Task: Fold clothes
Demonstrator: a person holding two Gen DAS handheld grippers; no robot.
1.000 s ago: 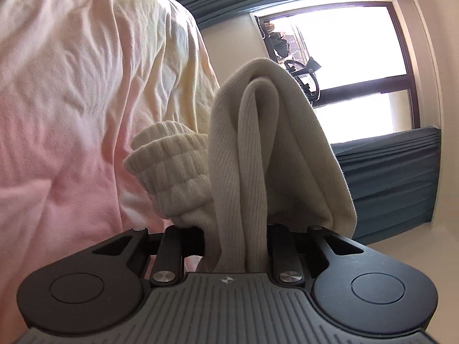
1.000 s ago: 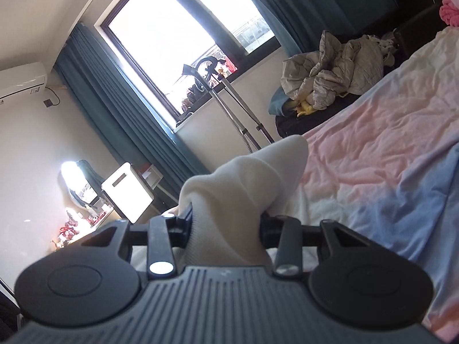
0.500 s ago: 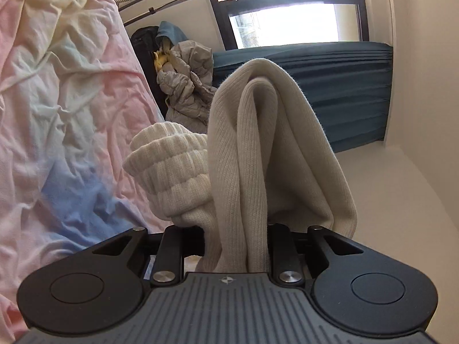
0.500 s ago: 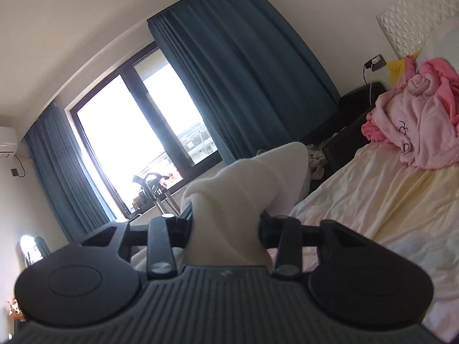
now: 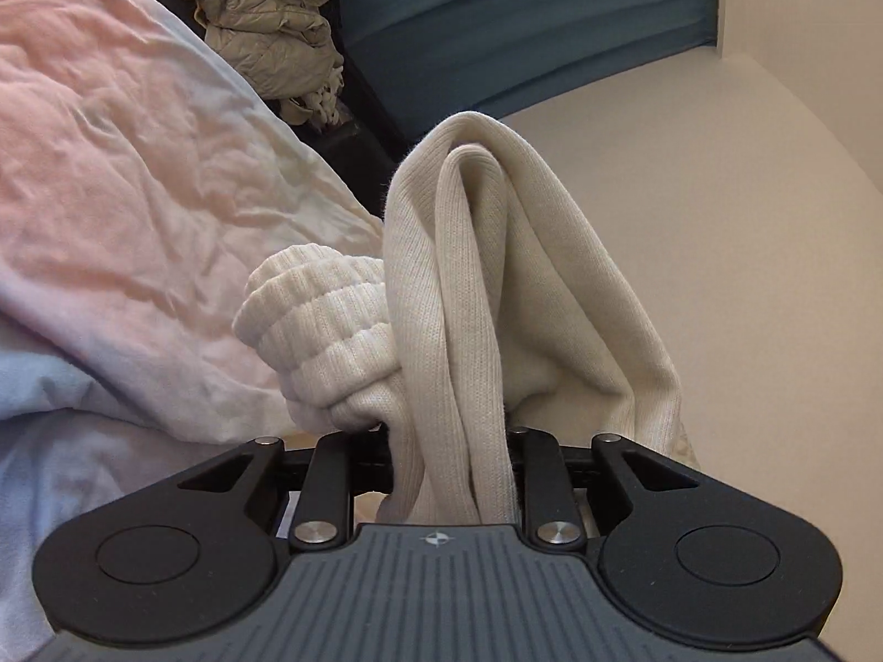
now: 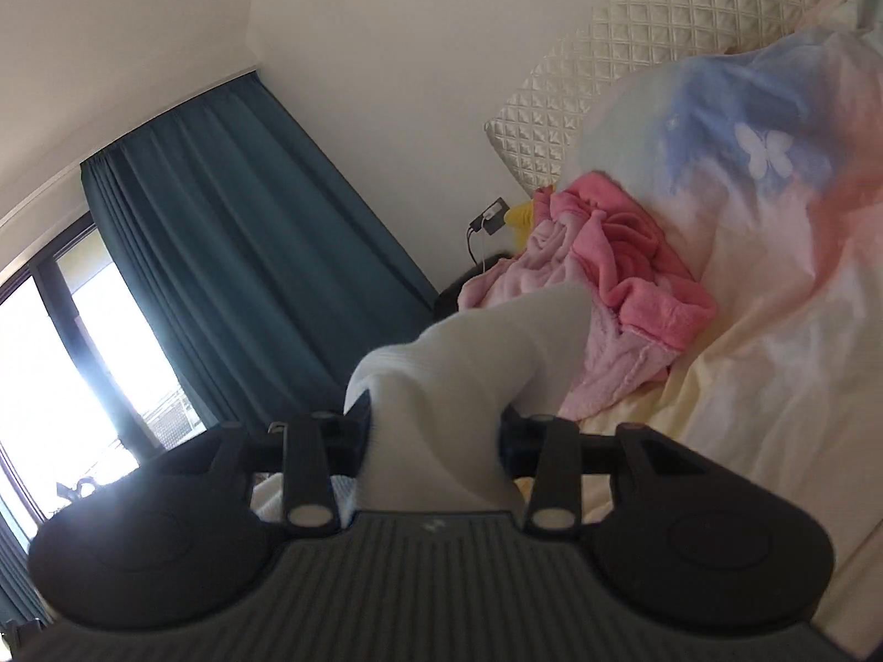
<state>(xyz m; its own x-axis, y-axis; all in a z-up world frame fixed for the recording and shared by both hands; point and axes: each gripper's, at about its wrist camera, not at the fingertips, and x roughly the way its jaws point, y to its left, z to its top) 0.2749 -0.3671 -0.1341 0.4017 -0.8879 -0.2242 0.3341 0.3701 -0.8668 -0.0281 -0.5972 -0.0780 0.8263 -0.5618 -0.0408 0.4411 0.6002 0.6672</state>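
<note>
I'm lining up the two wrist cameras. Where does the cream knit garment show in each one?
Left wrist: cream knit garment rises at centre from the clamped left gripper, ribbed cuff at its left.
Right wrist: a blurred bunch of it at lower centre, in the right gripper.
Shared landmark: teal curtain.

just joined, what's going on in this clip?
A person is folding clothes with a handheld gripper in each hand. The left gripper is clamped on a bunched fold of a cream knit garment, its ribbed cuff hanging beside the jaws. The right gripper grips another part of what looks like the same garment. It is held up in the air beside a pastel bedspread; a pink robe lies crumpled on the bed.
</note>
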